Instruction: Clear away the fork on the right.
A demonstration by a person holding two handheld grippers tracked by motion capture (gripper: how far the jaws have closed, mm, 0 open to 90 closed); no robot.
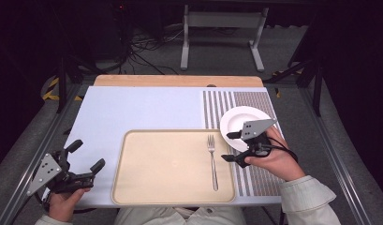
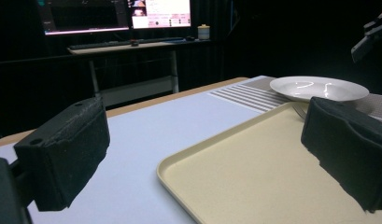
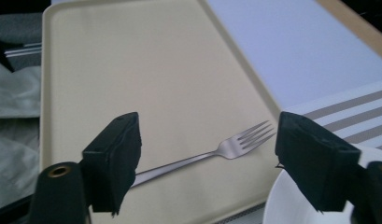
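Two claws: both stand open and hold nothing.
Right claw (image 1: pixel 234 146): jaws spread wide, hanging just above the right edge of the tray, between the fork and the plate; in the right gripper view the fork lies clear of both pads, farther off on the tray.
Left claw (image 1: pixel 86 157): jaws wide apart, low over the counter's near left corner, well apart from the fork.
Fork (image 1: pixel 211 161): lies flat on the tray's right part, tines toward the far side, handle toward the person; touching nothing else.
Tray (image 1: pixel 133 187): beige, shallow-rimmed, set on the near middle of the counter (image 1: pixel 133 108).
Plate (image 1: pixel 240 117): white, bare, on the striped mat (image 1: pixel 261 176) just beyond the tray's right far corner.
Step in hand: by the look of it the fork has been laid on the tray and the right claw is free of it; the plate looks like the likely next thing.
How to do it well: lift the claw clear of the fork's tines so a jaw does not catch them and skid the fork across the tray; keep the jaws wide until they straddle the plate's rim.
Approach: take the rim at its near edge, one pad above and one below, low and level, since a shallow glazed plate may slip from a tilted pinch.
Risk: the plate's near rim lies close to the tray's edge, so a hurried reach could knock it.
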